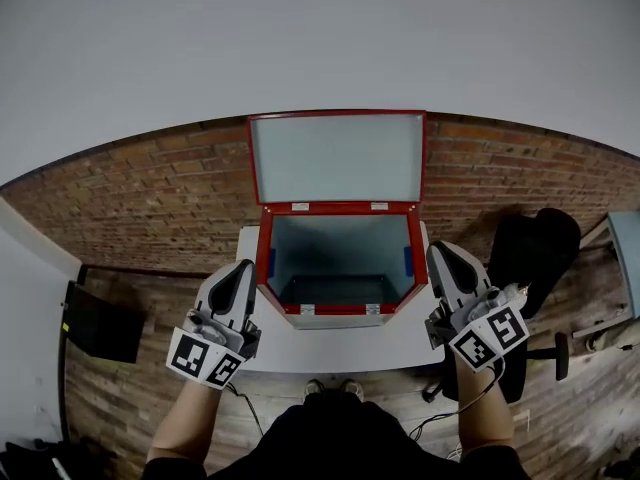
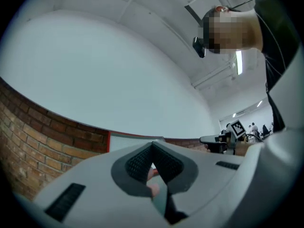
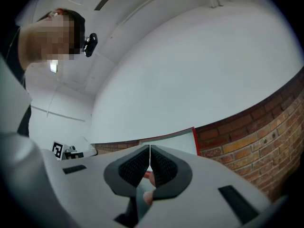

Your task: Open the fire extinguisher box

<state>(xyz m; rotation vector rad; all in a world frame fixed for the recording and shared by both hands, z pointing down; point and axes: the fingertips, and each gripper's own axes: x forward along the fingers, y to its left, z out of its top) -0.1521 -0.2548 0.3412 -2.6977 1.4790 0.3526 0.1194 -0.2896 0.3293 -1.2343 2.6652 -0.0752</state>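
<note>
Head view: the fire extinguisher box (image 1: pixel 340 311) sits on the white table (image 1: pixel 330 350), long side running left to right and mouth facing up. Its lid (image 1: pixel 337 158) stands raised against the brick wall (image 1: pixel 150 198). The left gripper (image 1: pixel 244 267) and right gripper (image 1: pixel 438 252) flank it.
Left gripper view: jaws clenched, empty.
Right gripper view: jaws clenched, empty.

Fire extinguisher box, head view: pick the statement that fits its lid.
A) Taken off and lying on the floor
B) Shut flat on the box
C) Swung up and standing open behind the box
C: the red-framed lid stands raised at the back edge of the fire extinguisher box, and the box's inside is open to view from above.
</note>
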